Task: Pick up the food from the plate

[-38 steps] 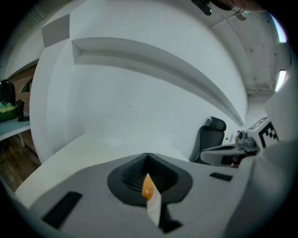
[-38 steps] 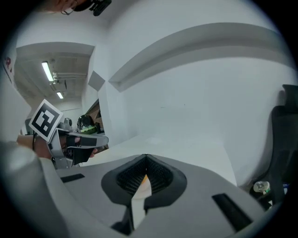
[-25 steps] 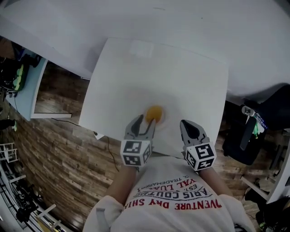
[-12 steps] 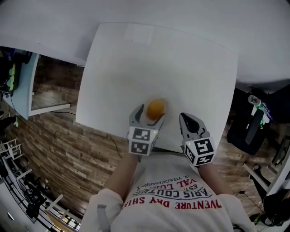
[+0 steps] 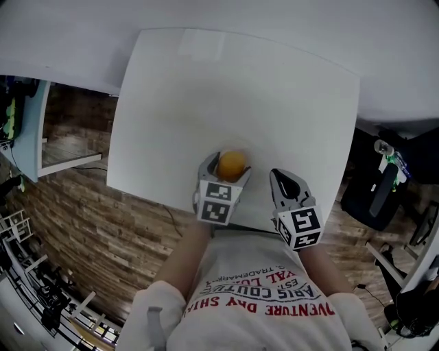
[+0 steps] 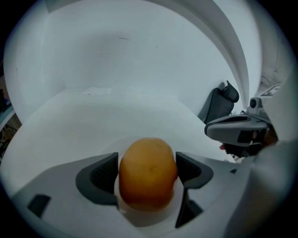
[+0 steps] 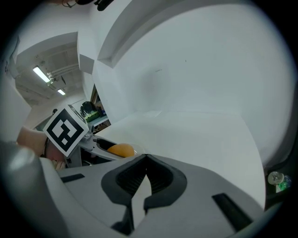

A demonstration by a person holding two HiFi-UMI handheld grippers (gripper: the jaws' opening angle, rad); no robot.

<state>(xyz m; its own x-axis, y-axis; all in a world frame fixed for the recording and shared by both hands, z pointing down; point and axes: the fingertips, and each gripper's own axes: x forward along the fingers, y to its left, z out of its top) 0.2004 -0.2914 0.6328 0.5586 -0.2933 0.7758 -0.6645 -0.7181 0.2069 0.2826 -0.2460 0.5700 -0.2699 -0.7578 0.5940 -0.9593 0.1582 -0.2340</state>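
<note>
Desk [image 5: 240, 89] white, square, bare beyond both claws. Food [image 6: 148, 173], orange and rounded, sits on white plate [image 6: 116, 140] between jaws of left claw [image 5: 225, 170]; jaws opening, released, pads just beside food. Right claw [image 7: 145, 157] clenched on nothing, just right of left claw. Wood-plank floor [image 5: 89, 226] left of left claw; white wall [image 5: 274, 20] past desk.
</note>
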